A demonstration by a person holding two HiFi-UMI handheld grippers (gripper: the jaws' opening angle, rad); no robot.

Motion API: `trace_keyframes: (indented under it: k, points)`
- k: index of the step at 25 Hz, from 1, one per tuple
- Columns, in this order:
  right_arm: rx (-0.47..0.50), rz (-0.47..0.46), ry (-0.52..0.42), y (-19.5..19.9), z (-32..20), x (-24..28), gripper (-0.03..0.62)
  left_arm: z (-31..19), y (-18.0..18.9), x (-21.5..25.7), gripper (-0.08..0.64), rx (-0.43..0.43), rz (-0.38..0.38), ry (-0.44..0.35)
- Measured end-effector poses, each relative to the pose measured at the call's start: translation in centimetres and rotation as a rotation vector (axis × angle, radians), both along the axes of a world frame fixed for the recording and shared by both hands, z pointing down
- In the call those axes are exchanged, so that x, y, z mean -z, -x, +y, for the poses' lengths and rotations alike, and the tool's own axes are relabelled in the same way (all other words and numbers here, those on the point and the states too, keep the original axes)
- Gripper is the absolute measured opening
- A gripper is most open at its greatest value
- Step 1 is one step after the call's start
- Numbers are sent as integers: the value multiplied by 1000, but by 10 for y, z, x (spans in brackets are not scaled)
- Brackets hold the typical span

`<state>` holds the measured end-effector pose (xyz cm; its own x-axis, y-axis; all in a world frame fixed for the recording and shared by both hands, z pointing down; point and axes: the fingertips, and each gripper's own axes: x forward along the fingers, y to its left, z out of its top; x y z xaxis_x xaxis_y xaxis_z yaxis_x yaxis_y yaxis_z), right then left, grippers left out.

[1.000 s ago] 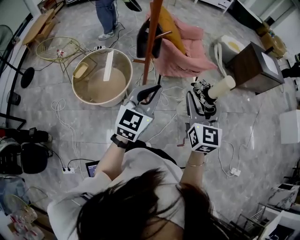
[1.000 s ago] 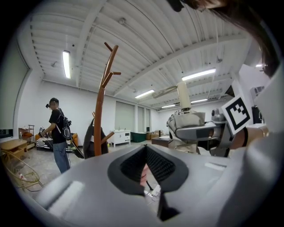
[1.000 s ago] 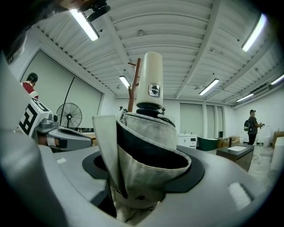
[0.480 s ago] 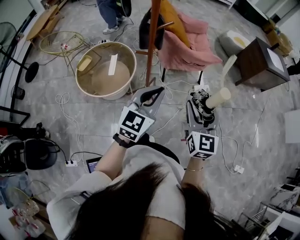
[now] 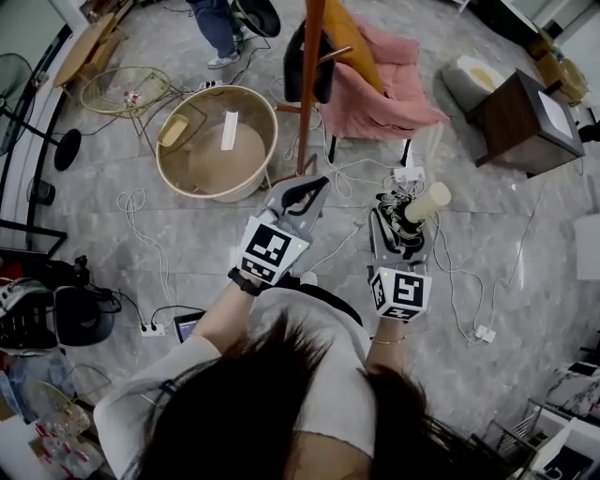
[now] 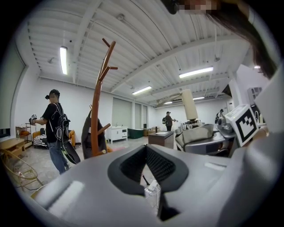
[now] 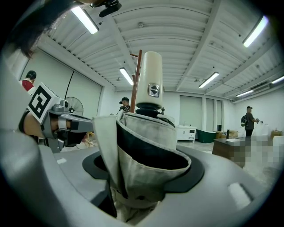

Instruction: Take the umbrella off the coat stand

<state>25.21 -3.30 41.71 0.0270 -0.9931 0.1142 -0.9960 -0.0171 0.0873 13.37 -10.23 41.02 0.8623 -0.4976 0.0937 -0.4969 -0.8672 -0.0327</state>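
A folded umbrella (image 5: 405,223) of beige and dark cloth, with a cream cylinder handle (image 5: 427,202) pointing up, stands between the jaws of my right gripper (image 5: 398,223), which is shut on it. In the right gripper view the umbrella's cloth (image 7: 146,150) fills the jaws and its handle (image 7: 148,84) rises above. The brown wooden coat stand (image 5: 309,84) is ahead, apart from the umbrella, with a dark bag (image 5: 302,58) still hung on it. My left gripper (image 5: 314,187) is held beside the right one, shut with nothing between its pads. In the left gripper view the coat stand (image 6: 96,102) is at the left.
A round tan tub (image 5: 216,141) sits left of the stand's foot. Behind the stand are a pink armchair (image 5: 384,89) and a brown side table (image 5: 525,117). White cables (image 5: 441,262) and a power strip (image 5: 150,328) lie on the floor. A person (image 5: 217,28) stands at the far end.
My right gripper has sunk a little with the umbrella and drawn back toward my body. The left gripper has dropped slightly and stayed shut.
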Motion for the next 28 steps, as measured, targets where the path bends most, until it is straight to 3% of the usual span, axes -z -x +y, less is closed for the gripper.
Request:
trace_keyframes:
  k: [28]
  points:
    - [-35, -3, -4, 4, -53, 13, 307, -71, 15, 8, 57, -3, 33, 2]
